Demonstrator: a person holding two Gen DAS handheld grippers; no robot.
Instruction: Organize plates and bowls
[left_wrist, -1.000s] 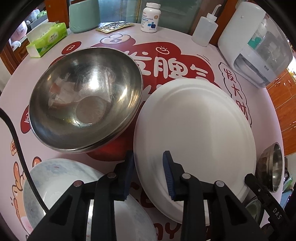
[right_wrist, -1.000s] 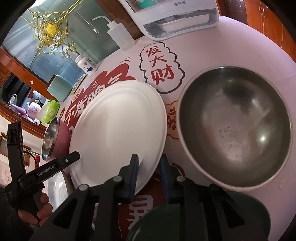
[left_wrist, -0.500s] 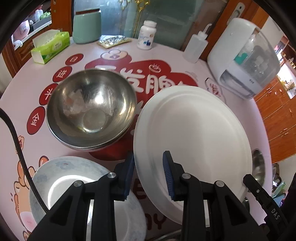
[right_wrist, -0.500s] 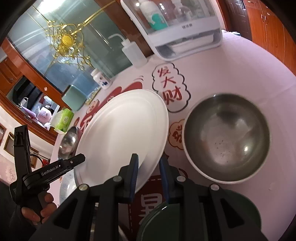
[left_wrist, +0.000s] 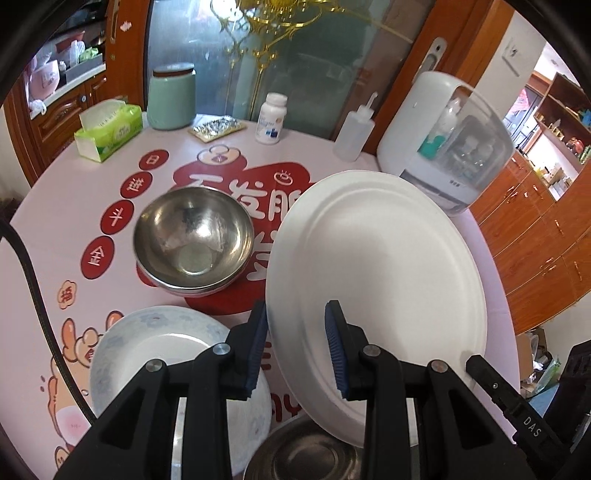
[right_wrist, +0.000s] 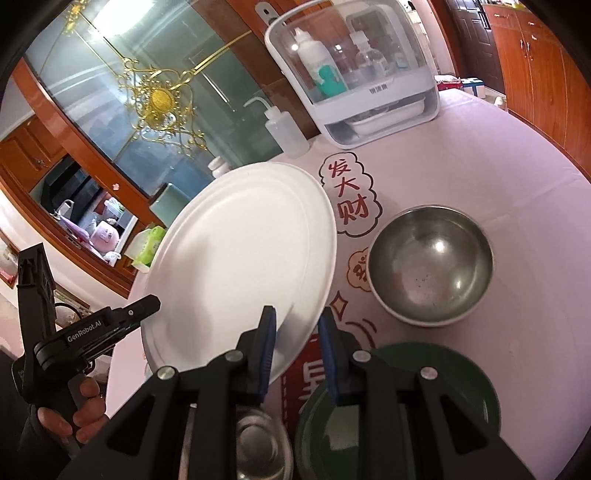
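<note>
With both the left gripper (left_wrist: 297, 341) and right gripper (right_wrist: 297, 347) pinching opposite rims of the large round white plate (left_wrist: 373, 280), I'd keep it level and grips even.

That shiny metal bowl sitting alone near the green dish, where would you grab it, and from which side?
Take the steel bowl by its thin rim, coming from above with one finger inside and one outside. It stands upright and open, and its rounded wall gives nothing to pinch from the side. The near edge, toward the green dish, looks easiest. Both grippers now hold the white plate.
</note>
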